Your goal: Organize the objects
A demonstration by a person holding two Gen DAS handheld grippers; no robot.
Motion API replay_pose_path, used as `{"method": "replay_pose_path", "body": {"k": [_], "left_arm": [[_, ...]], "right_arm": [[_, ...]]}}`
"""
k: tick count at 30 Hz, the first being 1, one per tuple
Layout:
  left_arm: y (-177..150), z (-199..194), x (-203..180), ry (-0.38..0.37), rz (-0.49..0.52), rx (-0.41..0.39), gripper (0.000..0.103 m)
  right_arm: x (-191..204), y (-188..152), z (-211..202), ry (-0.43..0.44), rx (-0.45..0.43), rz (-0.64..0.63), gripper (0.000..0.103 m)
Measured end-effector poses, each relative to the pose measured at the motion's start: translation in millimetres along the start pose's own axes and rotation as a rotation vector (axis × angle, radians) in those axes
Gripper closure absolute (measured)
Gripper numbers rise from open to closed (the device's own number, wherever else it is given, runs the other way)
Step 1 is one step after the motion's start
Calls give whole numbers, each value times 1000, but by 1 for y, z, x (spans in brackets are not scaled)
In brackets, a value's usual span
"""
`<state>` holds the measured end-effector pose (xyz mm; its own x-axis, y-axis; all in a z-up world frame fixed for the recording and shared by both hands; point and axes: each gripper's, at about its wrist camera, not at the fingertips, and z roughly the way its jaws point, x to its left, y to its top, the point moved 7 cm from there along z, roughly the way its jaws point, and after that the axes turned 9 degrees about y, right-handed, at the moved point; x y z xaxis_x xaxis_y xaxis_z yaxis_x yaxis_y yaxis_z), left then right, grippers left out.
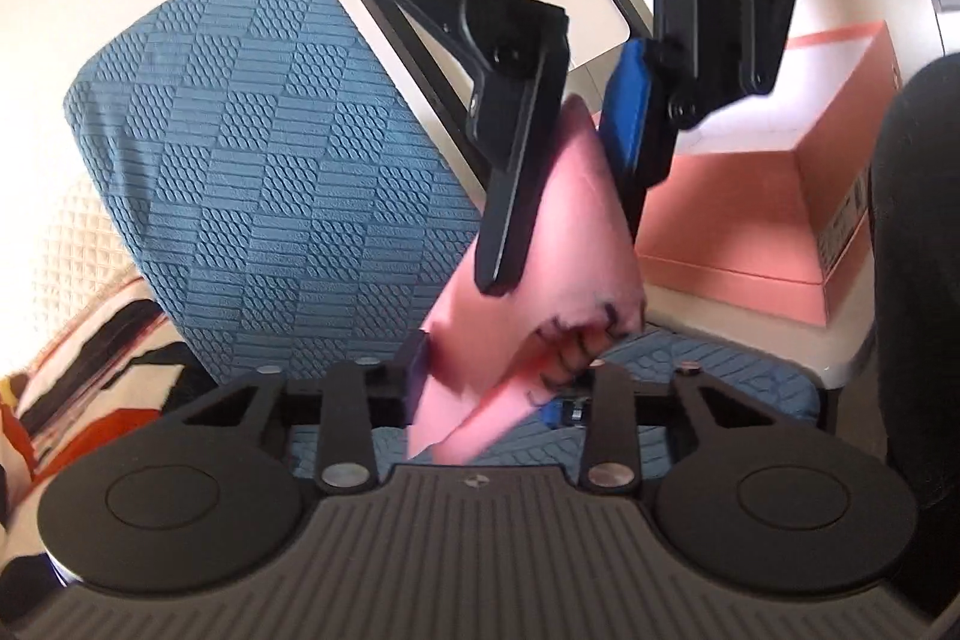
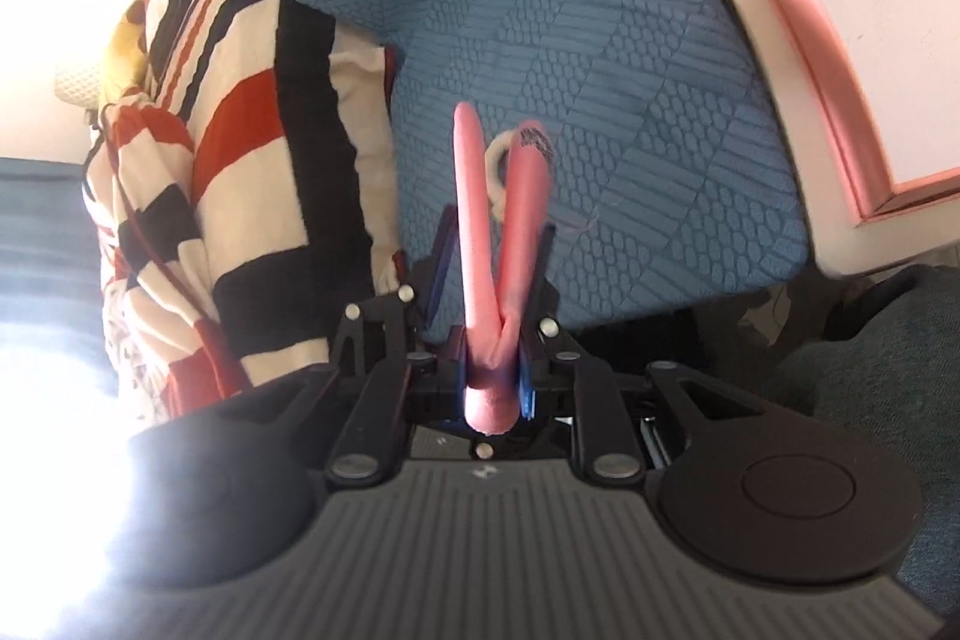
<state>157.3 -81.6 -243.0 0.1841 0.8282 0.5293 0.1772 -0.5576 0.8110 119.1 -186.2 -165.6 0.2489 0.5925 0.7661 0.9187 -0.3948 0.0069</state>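
Right gripper points steeply down, its jaws drawn nearly together on the folded end of a pink cloth, whose two flaps stand up between the fingers in a narrow V. From my left camera the same tool reaches in from above with the cloth hanging from its grip.

Left gripper points only slightly below level. Its jaws are partly closed around the cloth's lower end. The pads seem to press on it, though blur there keeps me from being sure.

The cloth hangs between the two tools, in the air above a blue textured cushion. Dark stitching or print runs along one edge, too smeared for me to read. A small white loop shows at the cloth's far end in the right view.

A pink box sits to the right of the cushion on a pale surface. A striped fabric in red, black and cream lies bunched against the cushion's left side. A dark sleeve fills the right edge of the left view and is cut off by the frame.

Glare washes out the lower left of the right view and hides whatever lies there.
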Motion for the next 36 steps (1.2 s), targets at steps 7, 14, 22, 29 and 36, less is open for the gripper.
{"method": "replay_pose_path", "body": {"k": [7,14,22,29,36], "left_arm": [[-8,14,15,-68,-109,72,91],[-13,18,33,-112,-295,170,94],[-24,30,56,-177,-522,267,94],[-35,40,76,-199,-675,330,94],[-44,57,97,-201,-786,370,94]], "right_arm": [[7,6,12,27,30,-22,80],[14,27,24,86,13,-30,72],[16,51,33,177,-56,-38,53],[19,66,35,233,-145,-164,32],[27,68,34,273,-226,-338,29]]}}
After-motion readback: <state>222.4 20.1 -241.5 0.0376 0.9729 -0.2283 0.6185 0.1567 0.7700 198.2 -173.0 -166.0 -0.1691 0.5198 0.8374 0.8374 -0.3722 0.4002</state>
